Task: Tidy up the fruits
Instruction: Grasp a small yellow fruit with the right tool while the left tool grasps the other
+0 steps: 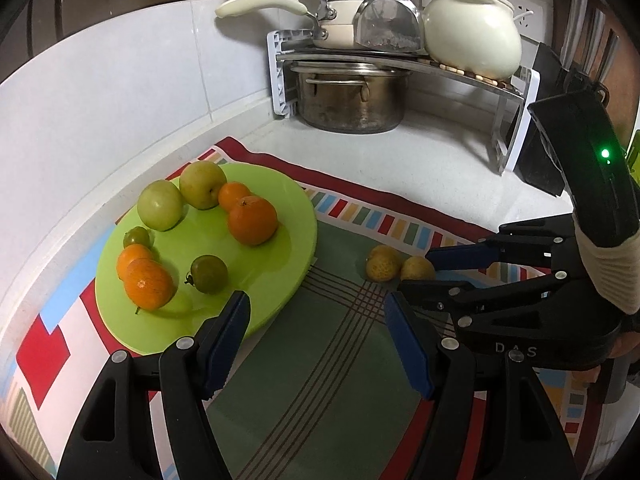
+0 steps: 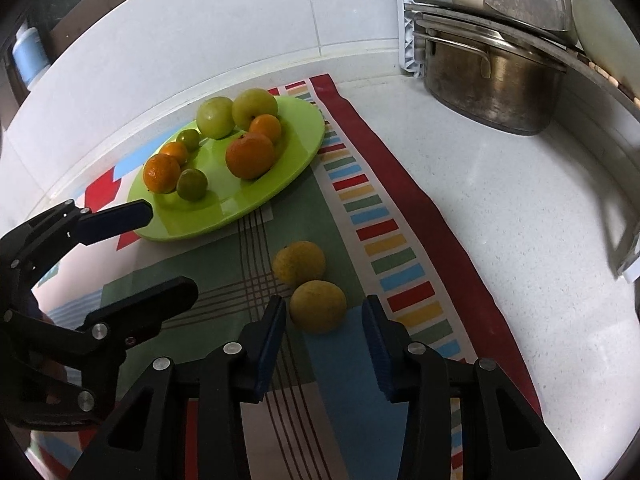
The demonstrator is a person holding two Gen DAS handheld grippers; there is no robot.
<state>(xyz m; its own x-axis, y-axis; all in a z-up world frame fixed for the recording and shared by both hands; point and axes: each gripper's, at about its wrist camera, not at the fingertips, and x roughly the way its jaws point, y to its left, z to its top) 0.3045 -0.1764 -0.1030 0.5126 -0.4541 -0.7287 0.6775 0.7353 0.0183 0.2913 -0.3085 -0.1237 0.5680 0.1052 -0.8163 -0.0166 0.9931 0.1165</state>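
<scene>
A lime green plate (image 1: 276, 200) (image 2: 224, 216) on a patterned cloth holds several oranges, two green apples and two small green tomatoes. Two yellow fruits lie on the cloth beside it: the near one (image 2: 318, 306) (image 1: 417, 268) and the far one (image 2: 299, 263) (image 1: 382, 266). My right gripper (image 2: 325, 316) (image 1: 414, 270) is open, its blue pads on either side of the near yellow fruit, not closed on it. My left gripper (image 1: 316, 308) (image 2: 170, 246) is open and empty, hovering over the cloth at the plate's near edge.
A white rack (image 1: 280, 80) in the corner holds pans, a strainer and a white ceramic pot (image 1: 472, 36), with a steel pot (image 1: 352, 96) (image 2: 492, 80) beneath. White tiled walls enclose the counter. The patterned cloth (image 1: 320, 380) covers the counter in front.
</scene>
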